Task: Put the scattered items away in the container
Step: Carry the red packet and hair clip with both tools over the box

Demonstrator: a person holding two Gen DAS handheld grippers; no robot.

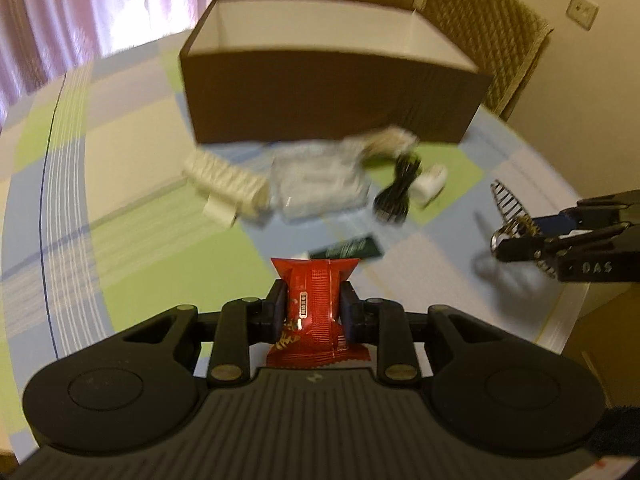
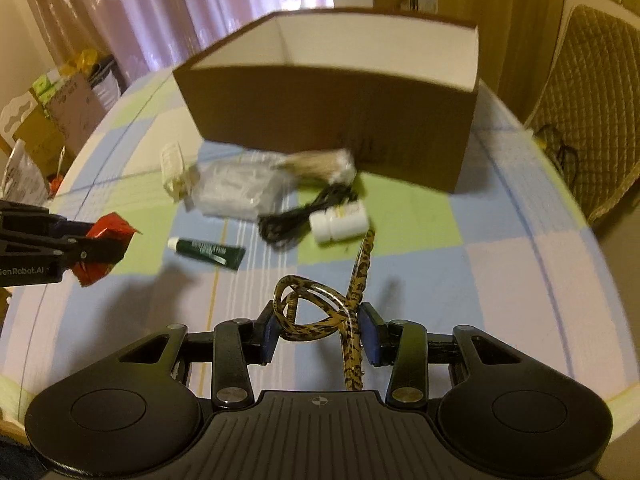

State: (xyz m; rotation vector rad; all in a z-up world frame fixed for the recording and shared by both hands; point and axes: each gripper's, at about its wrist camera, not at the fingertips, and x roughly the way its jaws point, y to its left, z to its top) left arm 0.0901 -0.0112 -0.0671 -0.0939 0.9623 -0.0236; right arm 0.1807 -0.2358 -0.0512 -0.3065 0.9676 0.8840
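Observation:
My left gripper [image 1: 314,306] is shut on a red snack packet [image 1: 314,300], held above the checked tablecloth; it also shows as the red snack packet [image 2: 106,248] at the left of the right wrist view. My right gripper [image 2: 320,330] is shut on a leopard-patterned hair clip [image 2: 320,312], seen from the left wrist as the hair clip [image 1: 510,216]. The brown box [image 1: 332,92] with a white inside stands open at the back. Before it lie a clear plastic bag [image 1: 316,184], a black cable [image 1: 398,188], a white bottle [image 2: 340,222] and a green tube [image 2: 208,254].
A cream comb-like piece [image 1: 226,182] lies left of the bag and a beige tassel [image 2: 320,164] leans against the box. A quilted chair [image 1: 492,40] stands behind the table on the right. Cardboard boxes [image 2: 52,112] sit on the floor to the left. The table edge [image 1: 560,320] runs close on the right.

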